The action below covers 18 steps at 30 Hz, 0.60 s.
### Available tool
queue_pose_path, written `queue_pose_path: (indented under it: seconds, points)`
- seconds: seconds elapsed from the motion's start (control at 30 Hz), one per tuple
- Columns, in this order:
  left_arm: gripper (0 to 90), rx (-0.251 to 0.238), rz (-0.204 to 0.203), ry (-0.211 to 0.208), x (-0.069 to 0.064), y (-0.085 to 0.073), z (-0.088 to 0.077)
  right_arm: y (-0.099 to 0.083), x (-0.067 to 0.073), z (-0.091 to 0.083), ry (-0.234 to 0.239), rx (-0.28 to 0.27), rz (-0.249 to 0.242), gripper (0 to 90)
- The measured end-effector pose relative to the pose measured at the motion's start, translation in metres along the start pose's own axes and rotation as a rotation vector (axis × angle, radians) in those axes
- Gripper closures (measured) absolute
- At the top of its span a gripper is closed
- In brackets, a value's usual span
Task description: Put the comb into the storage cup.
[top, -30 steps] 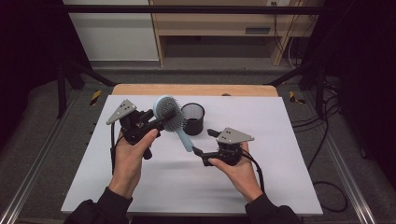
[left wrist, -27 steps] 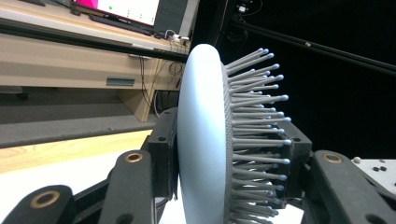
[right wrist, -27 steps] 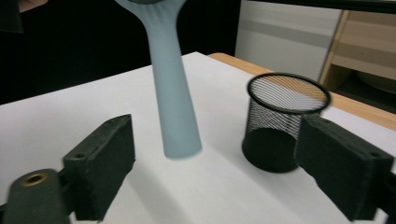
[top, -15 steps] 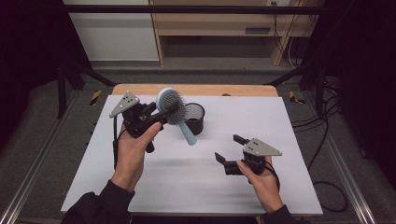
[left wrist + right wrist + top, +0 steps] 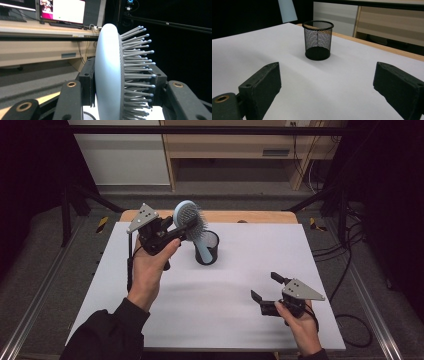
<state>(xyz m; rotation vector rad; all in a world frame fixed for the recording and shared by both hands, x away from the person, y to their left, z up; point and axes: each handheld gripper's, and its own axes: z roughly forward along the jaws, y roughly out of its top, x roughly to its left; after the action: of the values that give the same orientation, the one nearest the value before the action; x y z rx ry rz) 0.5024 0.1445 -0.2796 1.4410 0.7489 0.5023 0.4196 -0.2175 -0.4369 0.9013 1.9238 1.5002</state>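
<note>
The left gripper clenched the hairbrush by its head above the mesh cup, while the right gripper, jaws just spread wide, held nothing.

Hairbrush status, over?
Left gripper shut on the hairbrush head, handle hanging above the mesh cup. Right gripper open, nothing between its jaws, low over the table. Nothing blocking the cup.

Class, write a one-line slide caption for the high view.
Left gripper holds a blue hairbrush above a black mesh cup on the white table; right gripper open, empty.
</note>
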Motion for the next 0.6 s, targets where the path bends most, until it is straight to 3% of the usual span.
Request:
queue_pose_path:
  seconds: [0.13, 0.33, 0.6]
  points:
    - [51.8, 0.002, 0.001, -0.005, -0.005, -0.003, 0.011, 0.001, -0.003, 0.002, -0.015, -0.014, 0.023, 8.9]
    - [51.8, -0.013, -0.005, -0.026, -0.009, -0.003, 0.030, 0.002, -0.003, 0.004, -0.010, 0.018, 0.044, 9.4]
    - [51.8, -0.021, 0.021, -0.028, -0.009, 0.009, 0.050, 0.002, -0.003, 0.004, -0.029, 0.007, 0.036, 10.4]
